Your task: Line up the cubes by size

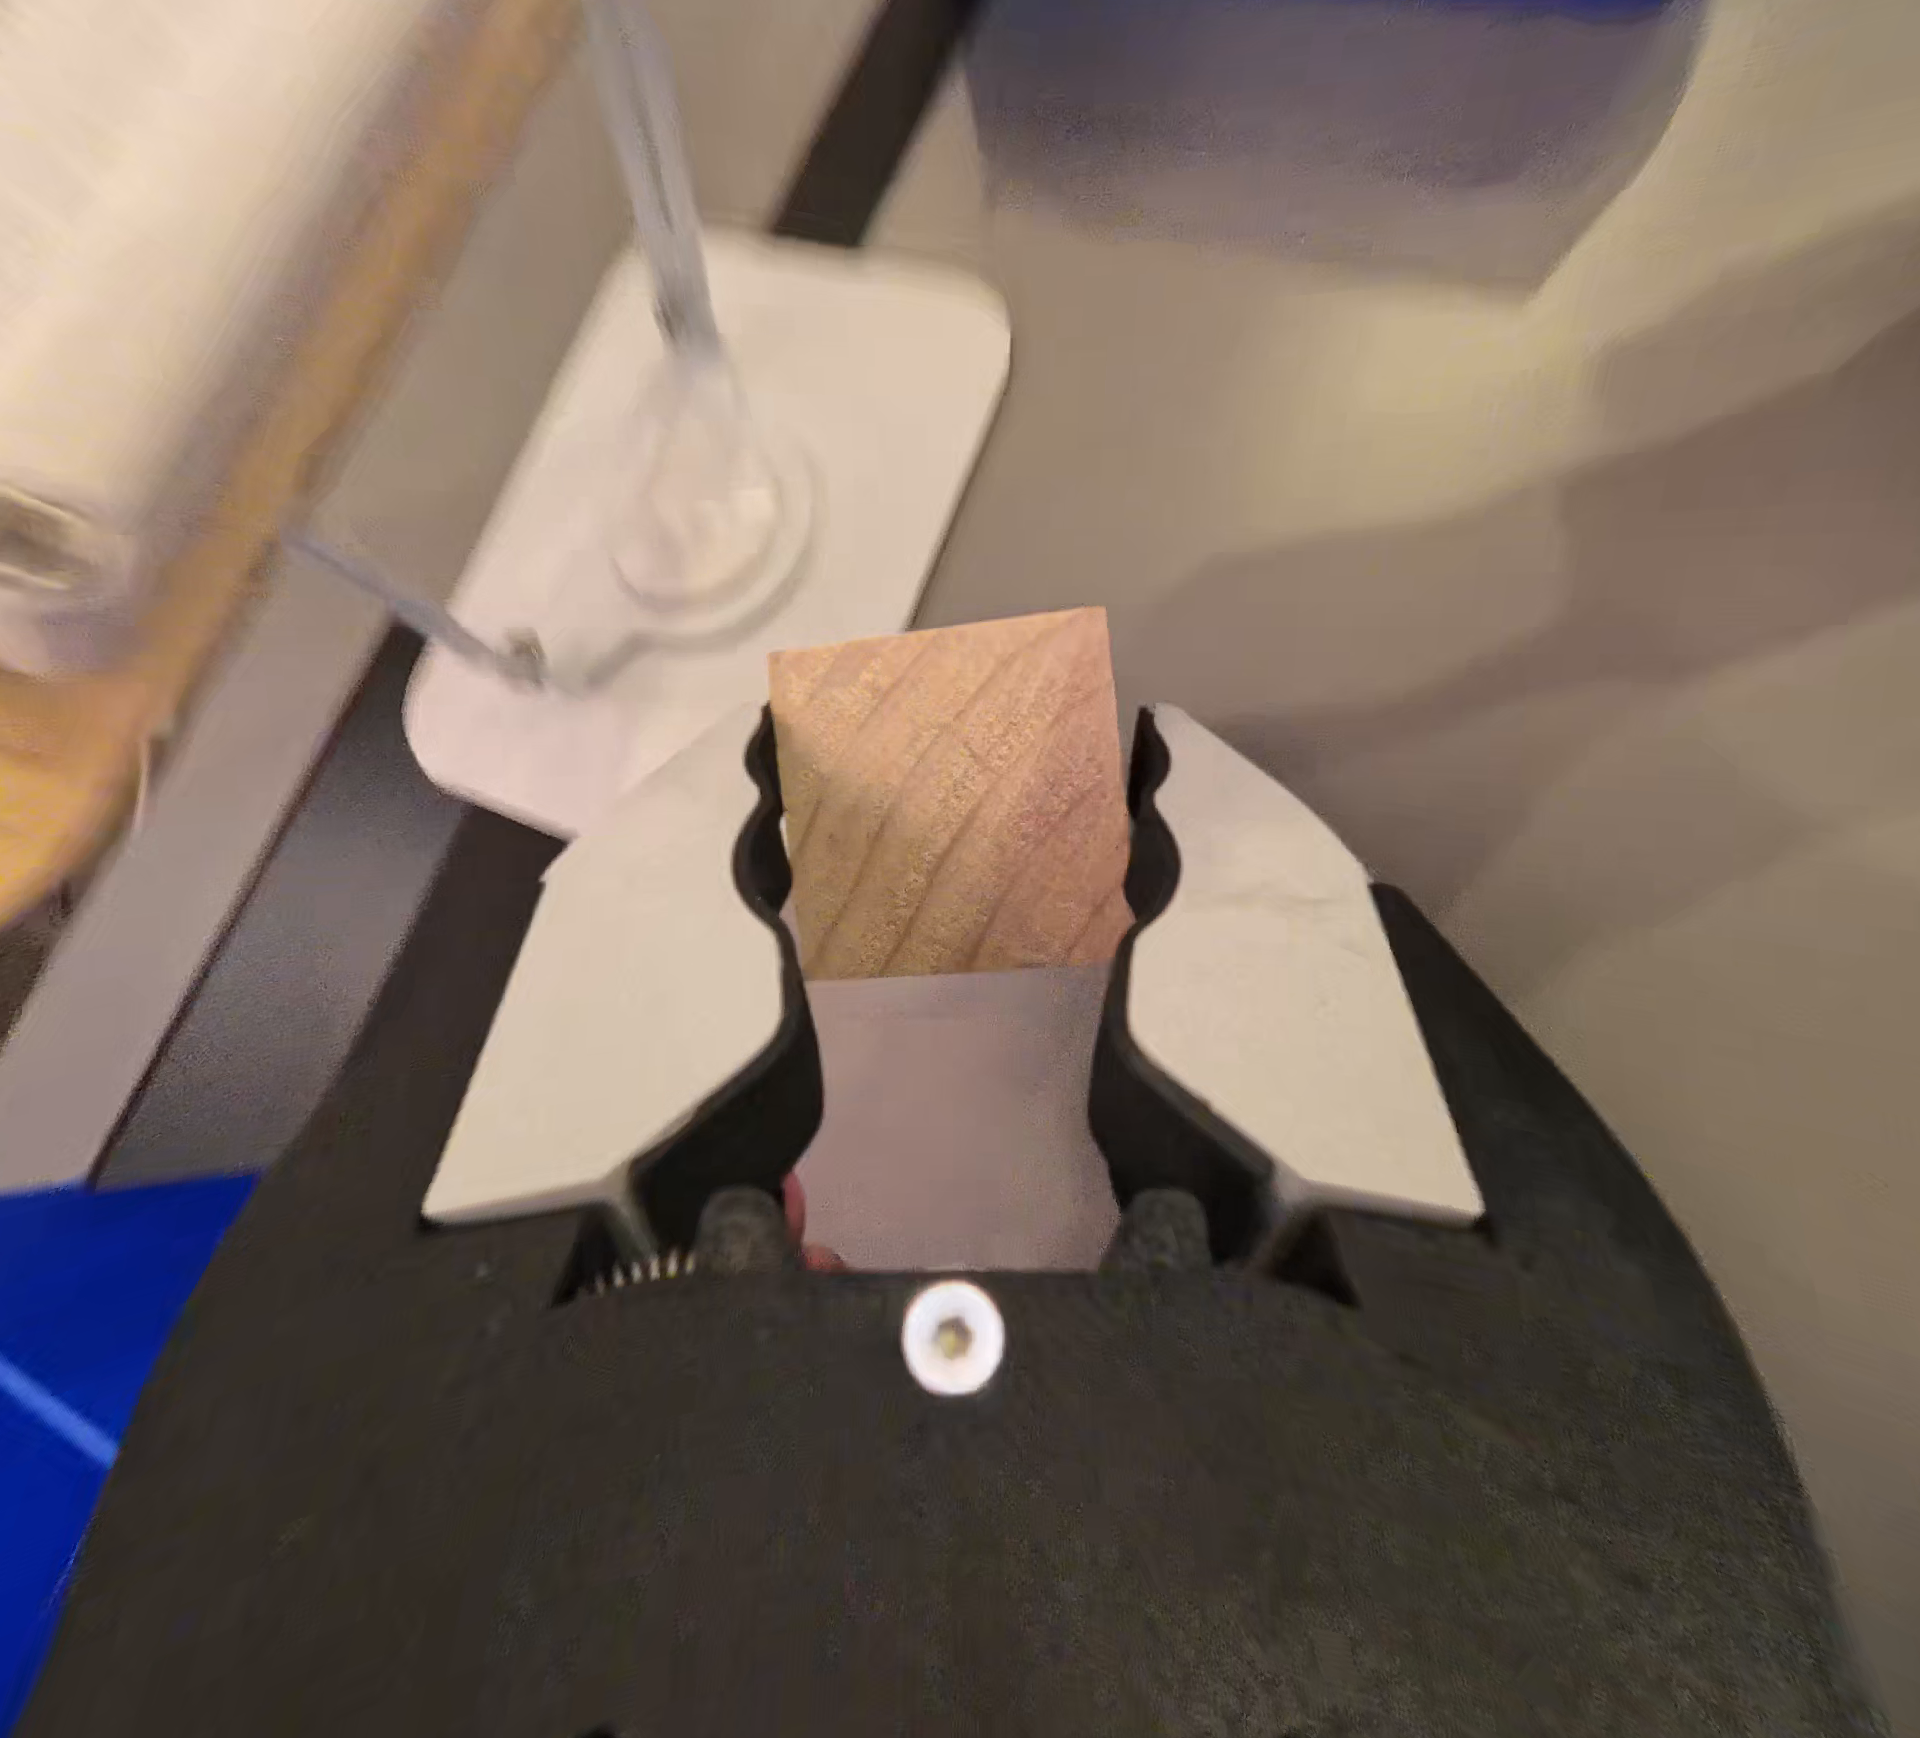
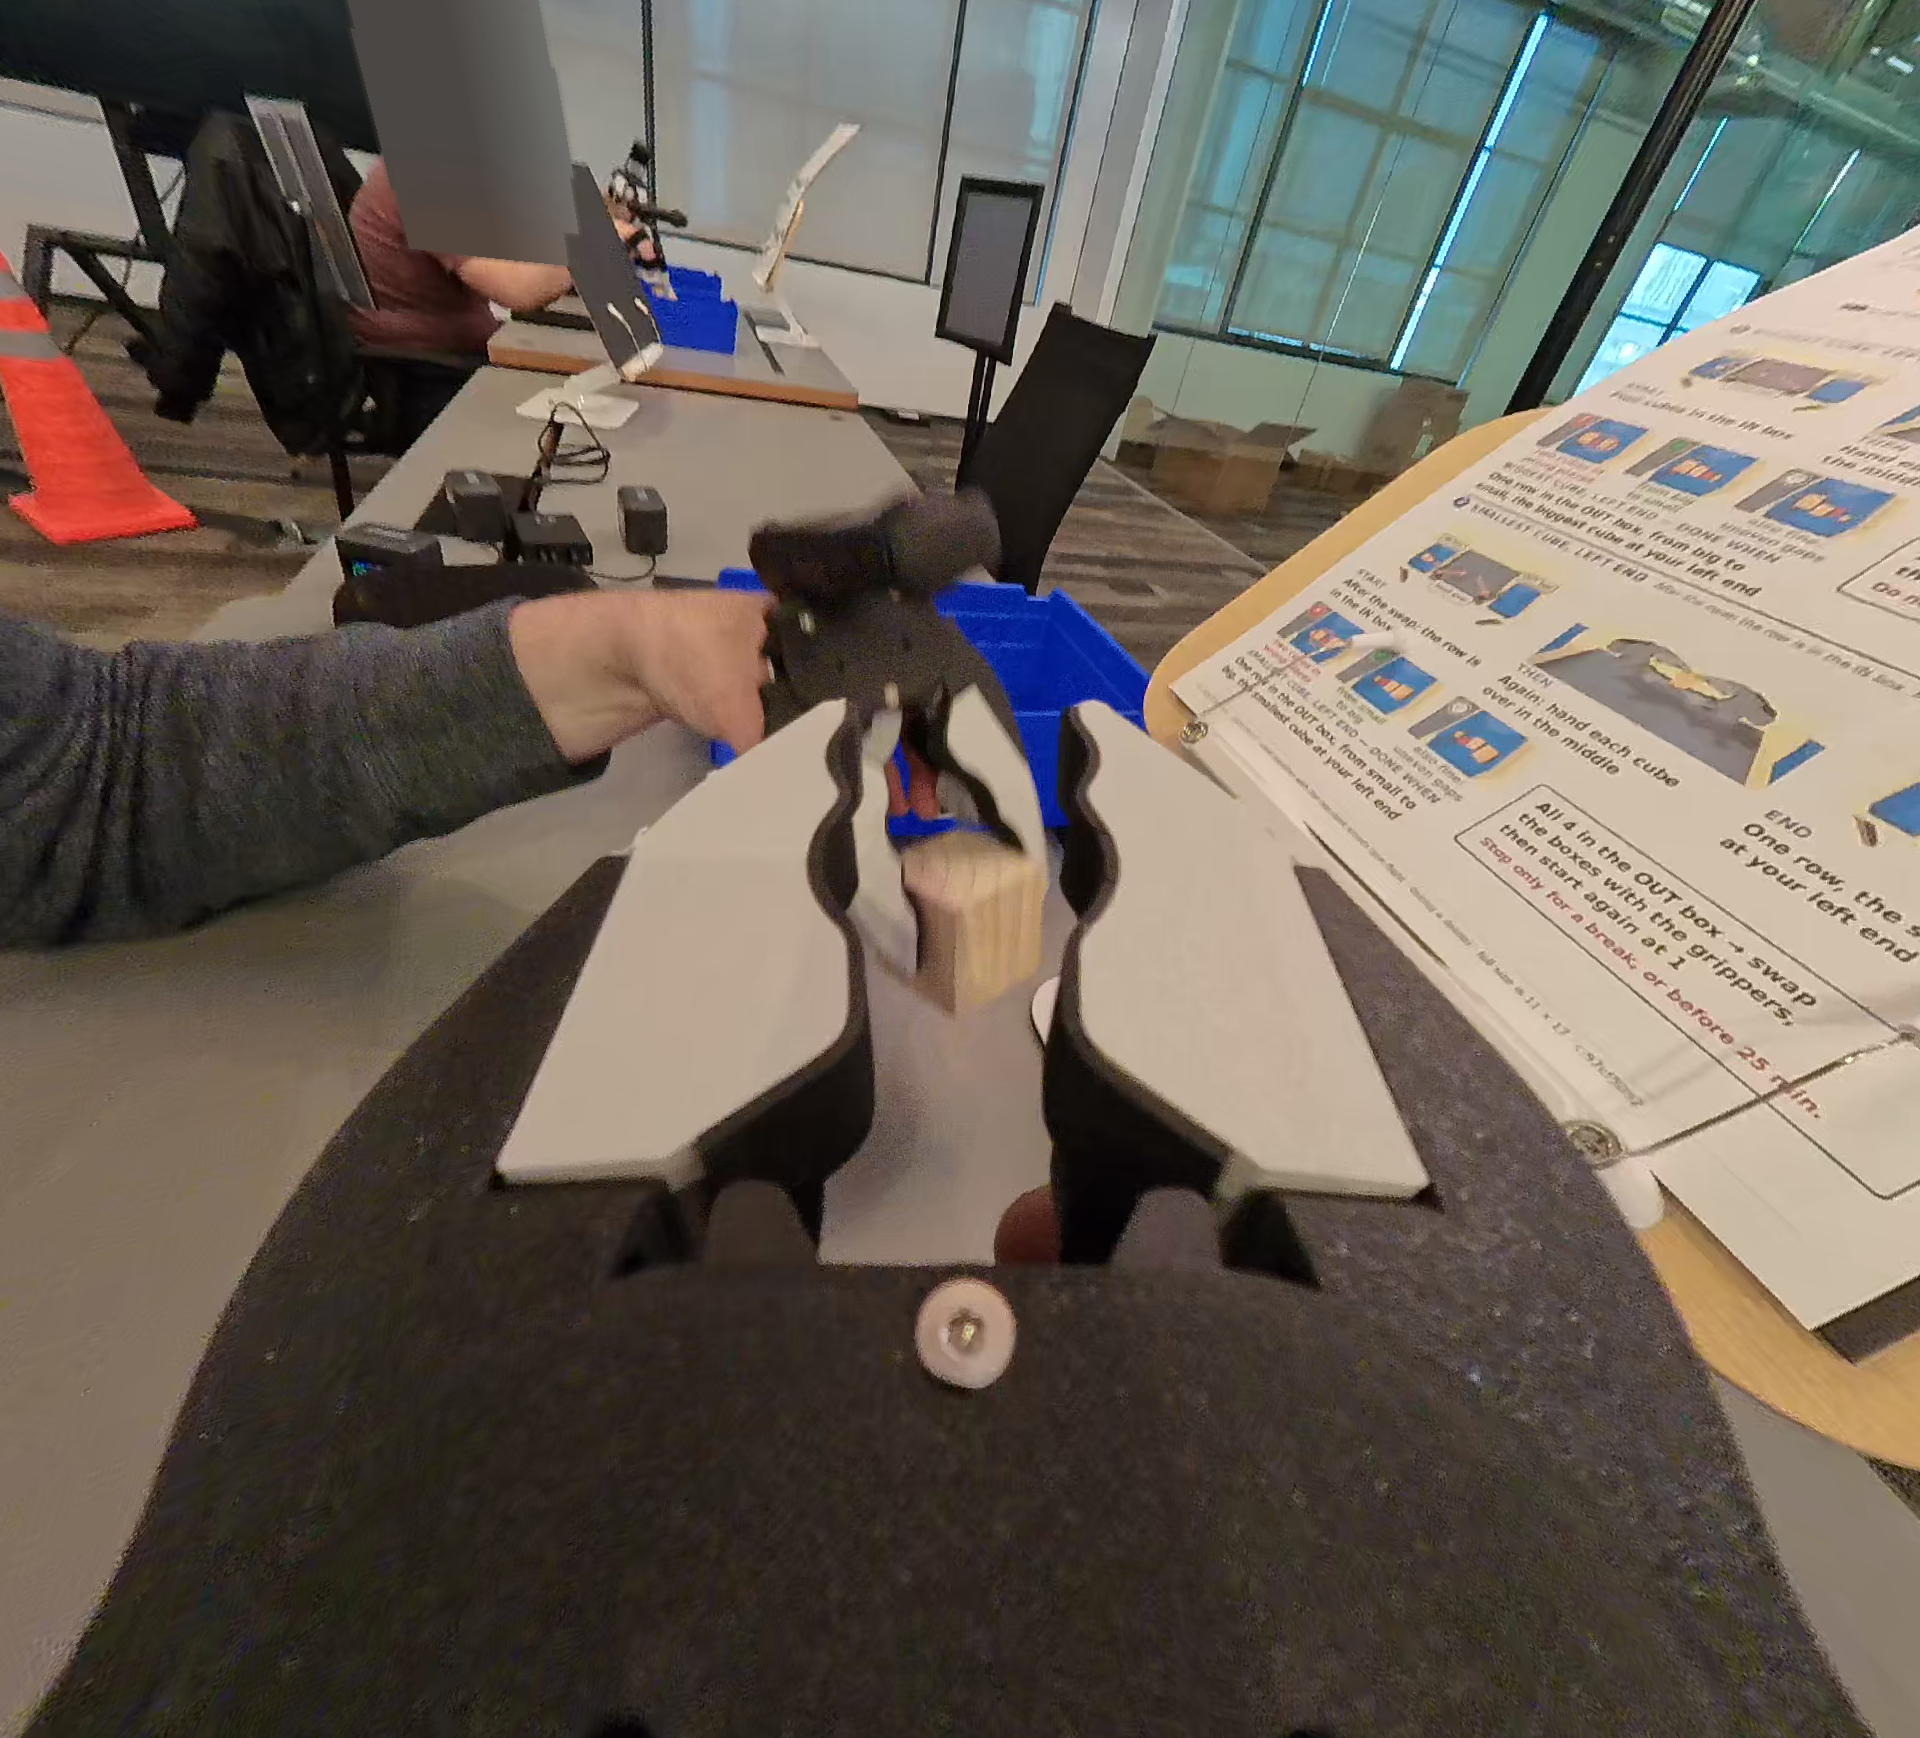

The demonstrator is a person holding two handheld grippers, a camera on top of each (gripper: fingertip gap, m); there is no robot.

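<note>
Left fingers: the left gripper (image 1: 951, 815) is closed on a wooden cube (image 1: 951, 795); both black pads press its sides, and the right wrist view shows the same hold.
Right fingers: the right gripper (image 2: 961, 867) stands open, its pads apart from the cube on both sides.
Cube: pale wood with slanting grain lines, held in the air above the grey table (image 2: 260, 1117), between the right gripper's fingertips as seen from the right wrist.
Left gripper from the right wrist view: it points toward the camera, tilted, with the cube (image 2: 982, 935) at its tips; it is somewhat blurred.
Left hand: the hand (image 2: 634, 670) with a grey sleeve (image 2: 239, 763) holds the left gripper's black body.
Blue bin: a blue bin (image 2: 1049, 649) stands on the table just behind the left gripper.
Instruction sheet: a printed sheet (image 2: 1621, 753) on a tilted wooden board (image 2: 1299, 535) stands to the right.
Stand: a white stand base (image 1: 748, 483) with a clear post sits on the table beyond the cube in the left wrist view, blurred.
Background: a second table with black chargers (image 2: 520, 525), an orange cone (image 2: 62, 421) and a seated person (image 2: 416, 275).
</note>
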